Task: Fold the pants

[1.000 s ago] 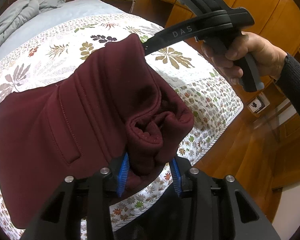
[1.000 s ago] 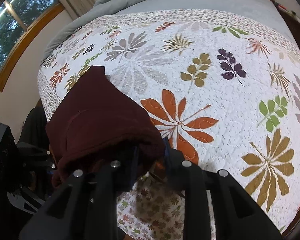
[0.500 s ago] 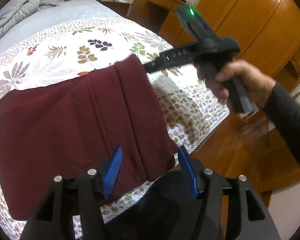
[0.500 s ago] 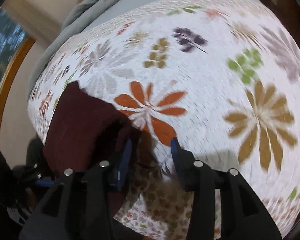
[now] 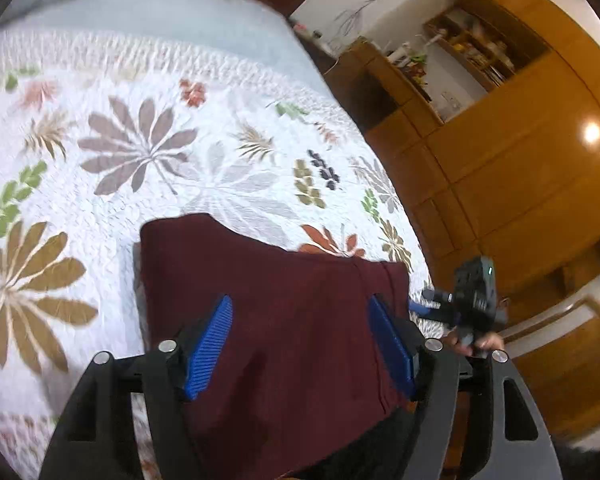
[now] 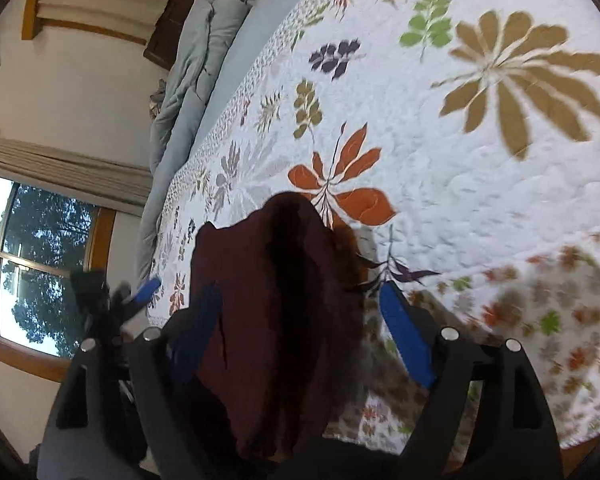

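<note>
The maroon pants (image 5: 268,312) lie folded into a flat rectangle at the near edge of the bed; they also show in the right wrist view (image 6: 276,304). My left gripper (image 5: 300,340) is open, its blue pads spread wide above the cloth and holding nothing. My right gripper (image 6: 300,328) is open too, its pads either side of the fold's end without pinching it. The right gripper also shows at the pants' right end in the left wrist view (image 5: 460,304), and the left gripper shows at the left in the right wrist view (image 6: 112,300).
The floral quilt (image 5: 160,152) covers the bed, with a grey duvet (image 6: 196,60) bunched at the head. Wooden wardrobes (image 5: 520,152) and floor lie to the right of the bed edge. A window (image 6: 32,264) is at the left.
Both grippers let go of the pants and opened wide. The lifted, bunched cloth now lies flat and folded on the quilt, and both grippers have drawn back toward the bed's near edge.
</note>
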{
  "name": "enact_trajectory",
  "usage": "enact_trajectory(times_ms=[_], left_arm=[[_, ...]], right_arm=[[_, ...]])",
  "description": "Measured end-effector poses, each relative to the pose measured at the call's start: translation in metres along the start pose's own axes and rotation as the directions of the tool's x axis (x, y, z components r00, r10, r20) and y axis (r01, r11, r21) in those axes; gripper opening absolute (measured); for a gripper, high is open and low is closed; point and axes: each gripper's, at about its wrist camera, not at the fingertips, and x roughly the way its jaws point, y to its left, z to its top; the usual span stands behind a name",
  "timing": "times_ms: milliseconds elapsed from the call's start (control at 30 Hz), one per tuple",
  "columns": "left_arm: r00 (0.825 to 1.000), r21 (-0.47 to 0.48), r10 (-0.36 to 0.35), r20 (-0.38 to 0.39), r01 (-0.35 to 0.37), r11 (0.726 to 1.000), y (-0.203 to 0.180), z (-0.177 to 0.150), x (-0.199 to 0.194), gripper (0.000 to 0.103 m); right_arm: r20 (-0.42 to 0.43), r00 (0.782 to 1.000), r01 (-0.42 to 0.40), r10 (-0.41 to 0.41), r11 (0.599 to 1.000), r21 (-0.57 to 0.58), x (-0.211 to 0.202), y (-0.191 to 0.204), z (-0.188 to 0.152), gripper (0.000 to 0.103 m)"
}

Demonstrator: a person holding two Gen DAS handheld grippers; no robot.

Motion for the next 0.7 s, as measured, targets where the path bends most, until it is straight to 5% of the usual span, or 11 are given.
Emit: enact_trajectory(times_ms=[133, 200, 233, 267, 400, 467, 567, 700], left_arm=[[0.996, -0.064, -0.059, -0.066, 0.055, 0.996, 0.032, 0.019, 0.033, 0.071], [0.992, -0.08, -0.078, -0.097, 0.071, 0.994, 0.041, 0.022, 0.052, 0.071], [0.991, -0.075, -0.081, -0.104, 0.073, 0.995, 0.044, 0.024, 0.059, 0.07], [0.993, -0.059, -0.062, -0.096, 0.056, 0.997, 0.045, 0.024, 0.062, 0.07], [1.0, -0.045, 0.008, -0.019, -0.009, 0.999, 0.06, 0.016, 0.06, 0.065], [1.0, -0.051, 0.019, 0.014, -0.018, 0.999, 0.07, 0.009, 0.059, 0.052], [0.998, -0.103, 0.009, 0.058, -0.003, 0.995, 0.087, 0.004, 0.056, 0.038], [0.996, -0.138, 0.017, 0.085, -0.005, 0.99, 0.091, 0.003, 0.056, 0.034]], right_arm=[[-0.005, 0.998, -0.058, 0.058, 0.998, -0.011, 0.021, 0.009, 0.009, 0.081], [-0.016, 0.999, -0.044, 0.044, 0.998, -0.043, 0.03, 0.017, 0.013, 0.055], [-0.039, 0.998, -0.049, 0.046, 0.996, -0.075, 0.036, 0.023, 0.014, 0.028], [-0.049, 0.999, -0.018, 0.011, 0.992, -0.128, 0.04, 0.034, 0.014, 0.022], [-0.015, 1.0, 0.013, -0.019, 0.943, -0.334, 0.035, 0.087, 0.012, 0.016], [-0.002, 1.0, 0.008, -0.01, 0.917, -0.399, 0.032, 0.104, 0.011, 0.015], [-0.004, 0.998, 0.05, -0.055, 0.936, -0.348, 0.04, 0.082, 0.02, 0.015], [-0.025, 0.992, 0.119, -0.128, 0.968, -0.221, 0.057, 0.029, 0.026, 0.026]])
